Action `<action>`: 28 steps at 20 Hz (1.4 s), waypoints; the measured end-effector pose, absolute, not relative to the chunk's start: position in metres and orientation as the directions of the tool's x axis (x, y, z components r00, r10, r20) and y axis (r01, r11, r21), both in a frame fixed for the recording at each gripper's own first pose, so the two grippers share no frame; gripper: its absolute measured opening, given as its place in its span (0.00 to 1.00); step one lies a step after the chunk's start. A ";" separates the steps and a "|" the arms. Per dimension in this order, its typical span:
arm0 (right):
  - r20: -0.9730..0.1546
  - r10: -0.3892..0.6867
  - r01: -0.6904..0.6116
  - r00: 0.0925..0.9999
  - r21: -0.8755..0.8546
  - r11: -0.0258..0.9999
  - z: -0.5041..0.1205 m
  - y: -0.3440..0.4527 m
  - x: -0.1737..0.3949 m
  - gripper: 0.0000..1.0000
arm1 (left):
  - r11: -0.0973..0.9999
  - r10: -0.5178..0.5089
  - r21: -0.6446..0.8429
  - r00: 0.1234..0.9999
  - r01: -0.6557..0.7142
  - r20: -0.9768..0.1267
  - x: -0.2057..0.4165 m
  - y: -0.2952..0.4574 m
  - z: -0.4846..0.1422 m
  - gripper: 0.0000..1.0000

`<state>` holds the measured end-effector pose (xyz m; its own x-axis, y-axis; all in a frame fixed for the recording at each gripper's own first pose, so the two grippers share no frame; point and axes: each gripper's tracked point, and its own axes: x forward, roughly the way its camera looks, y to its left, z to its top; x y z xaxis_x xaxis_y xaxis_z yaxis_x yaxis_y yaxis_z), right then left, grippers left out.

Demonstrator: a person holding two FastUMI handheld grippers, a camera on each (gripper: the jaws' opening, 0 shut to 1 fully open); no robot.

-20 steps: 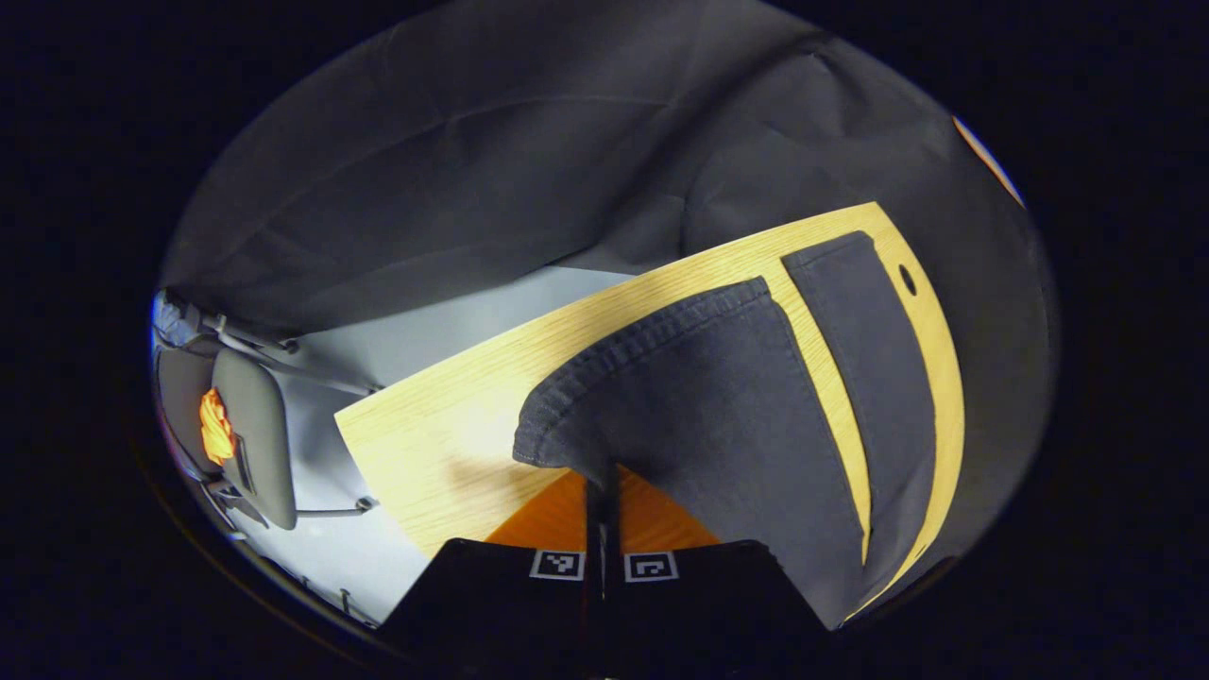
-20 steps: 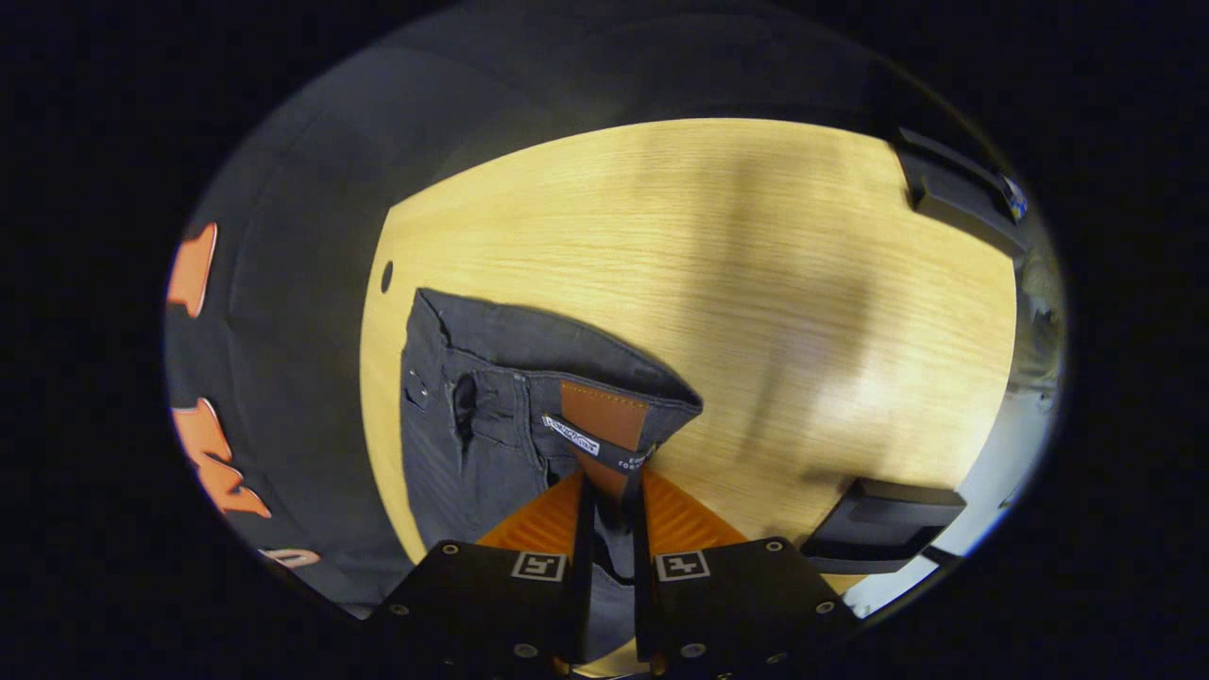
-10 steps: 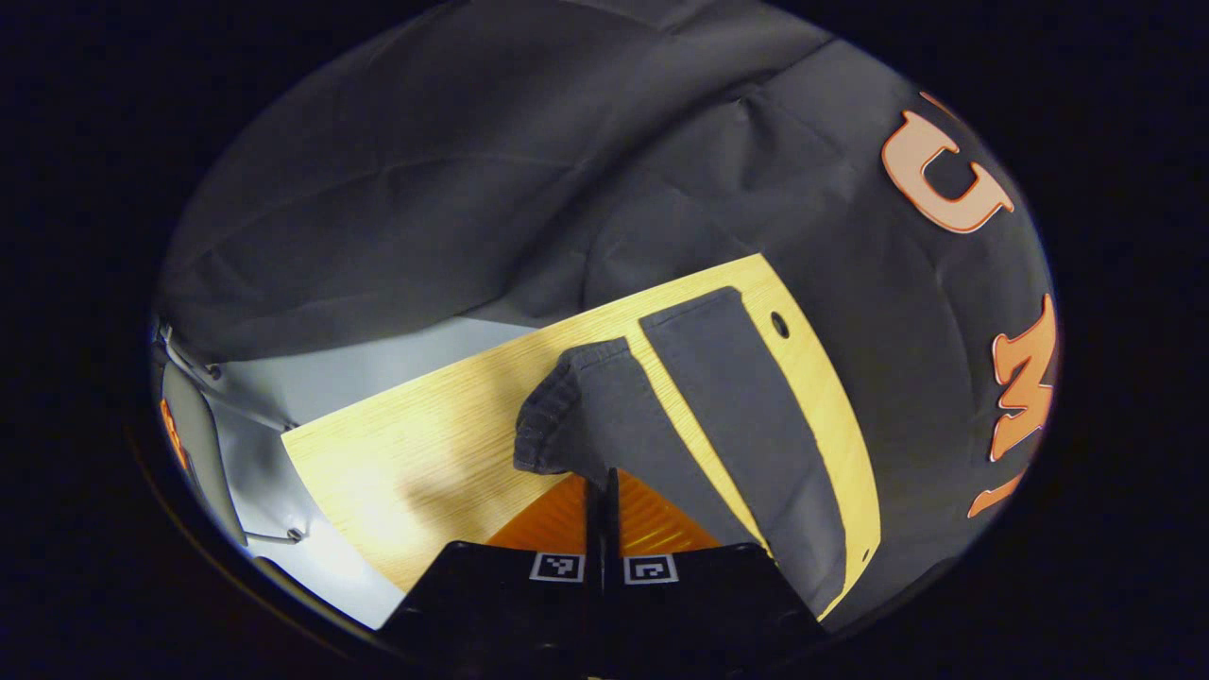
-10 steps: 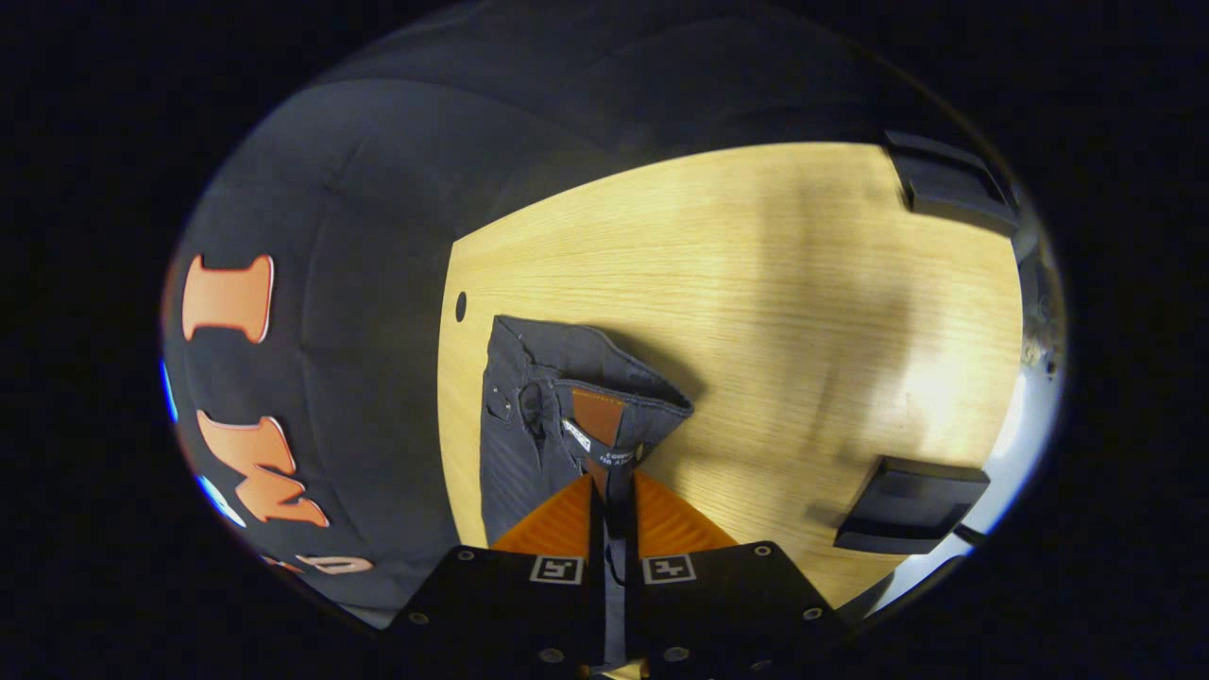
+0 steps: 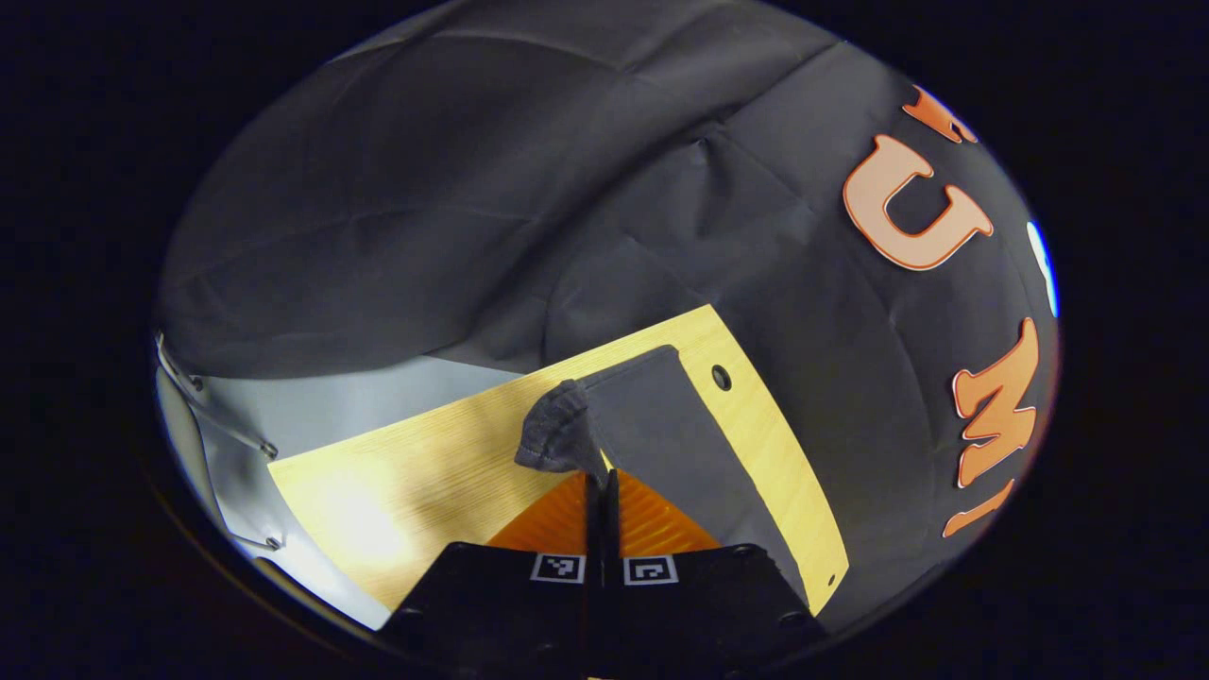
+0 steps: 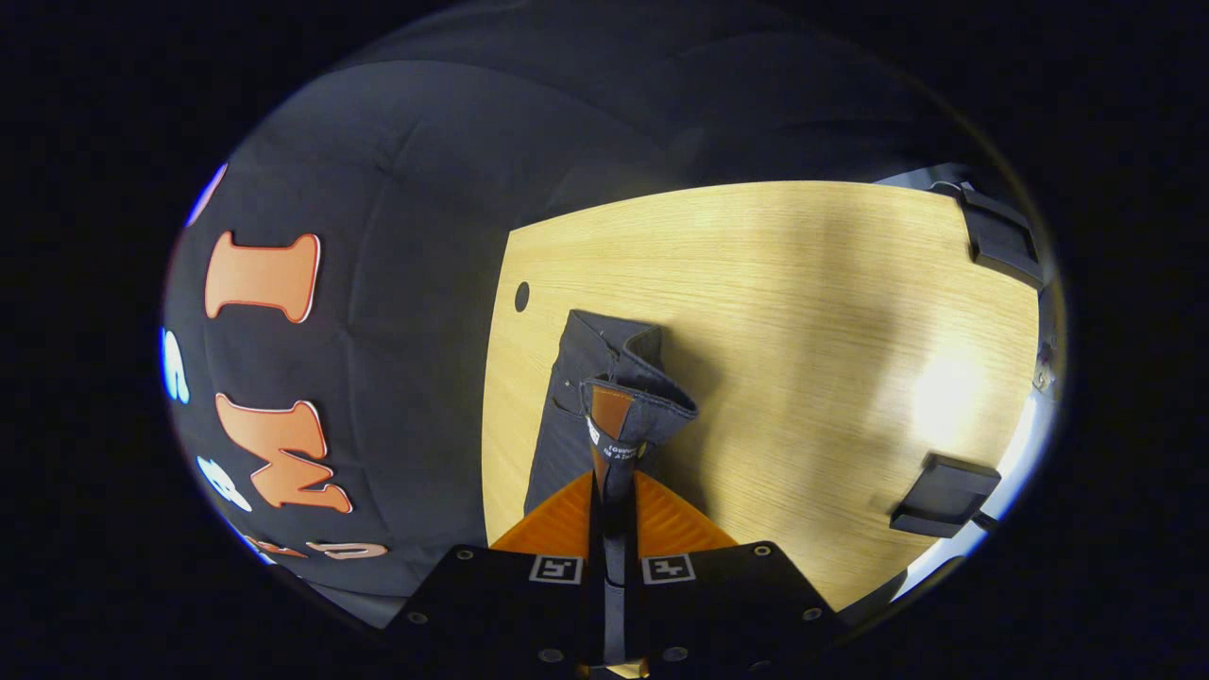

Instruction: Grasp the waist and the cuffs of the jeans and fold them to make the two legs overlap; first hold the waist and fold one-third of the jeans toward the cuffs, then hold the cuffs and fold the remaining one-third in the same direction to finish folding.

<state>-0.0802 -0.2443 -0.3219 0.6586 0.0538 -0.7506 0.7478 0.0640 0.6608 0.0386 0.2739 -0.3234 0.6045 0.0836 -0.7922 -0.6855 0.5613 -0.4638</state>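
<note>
**Dark jeans lifted at cuff and waist**

Dark grey jeans [image 5: 661, 425], one near cuff [image 5: 555, 439] bunched and raised off the wooden table, the other leg lying flat beneath it. At the far end, waist [image 6: 623, 397] is pinched up into a peak, brown leather patch [image 6: 609, 416] and white tag showing; rest of waistband with pocket rivets lies flat on the table.

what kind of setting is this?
Likely a staged recording booth, not a home: black cloth wall behind a bare wooden table, with the jeans pinched by both grippers.
</note>
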 end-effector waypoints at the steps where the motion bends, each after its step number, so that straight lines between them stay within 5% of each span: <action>1: -0.754 0.054 0.752 0.655 0.657 0.056 -0.319 -0.245 -0.079 0.09 | 0.575 0.097 -0.448 0.601 -0.685 -0.793 0.043 0.276 -0.322 0.01; 17: -0.838 -0.046 0.835 0.544 0.546 -0.068 -0.305 -0.254 -0.034 0.09 | 0.746 -0.072 -0.408 0.545 -0.527 -0.835 0.195 0.284 -0.368 0.01; 28: -0.855 0.054 0.857 0.515 0.514 -0.041 -0.352 -0.267 0.043 0.09 | 0.845 0.025 -0.236 0.477 -0.479 -0.879 0.254 0.276 -0.398 0.00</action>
<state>0.0428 -0.2669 -0.3520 0.5152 0.0535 -0.8554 0.8571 -0.0414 0.5136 0.2537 0.2765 -0.3982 0.4766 0.0253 -0.8787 -0.4792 0.8455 -0.2356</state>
